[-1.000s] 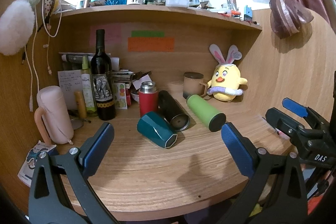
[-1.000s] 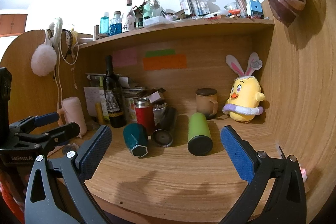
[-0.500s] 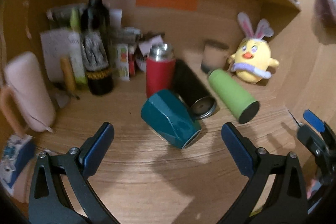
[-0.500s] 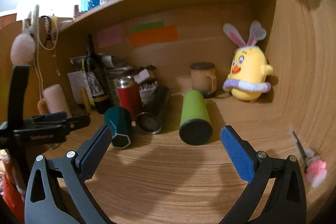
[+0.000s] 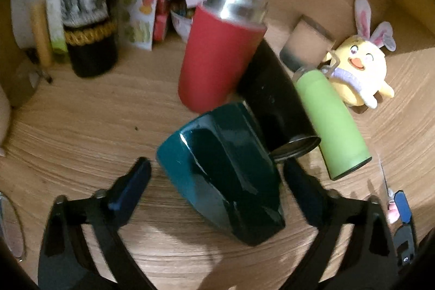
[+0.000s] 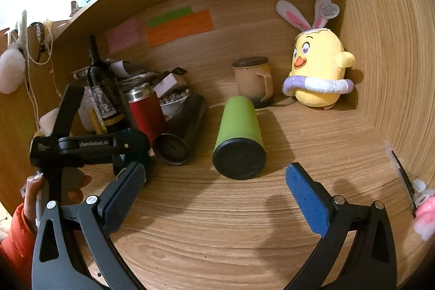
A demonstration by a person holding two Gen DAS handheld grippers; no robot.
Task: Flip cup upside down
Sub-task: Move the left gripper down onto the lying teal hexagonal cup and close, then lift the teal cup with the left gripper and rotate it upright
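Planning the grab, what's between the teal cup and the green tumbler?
In the left wrist view, the black tumbler lies on its side between teal cup and green tumbler.

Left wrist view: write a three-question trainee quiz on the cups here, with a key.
1. True or false: the teal cup lies on its side between the open fingers of the left gripper.
2. Which tumbler stands upright: (a) red tumbler, (b) black tumbler, (c) green tumbler?
3. Fill in: the right gripper holds ____.

Key: 1 true; 2 a; 3 nothing.
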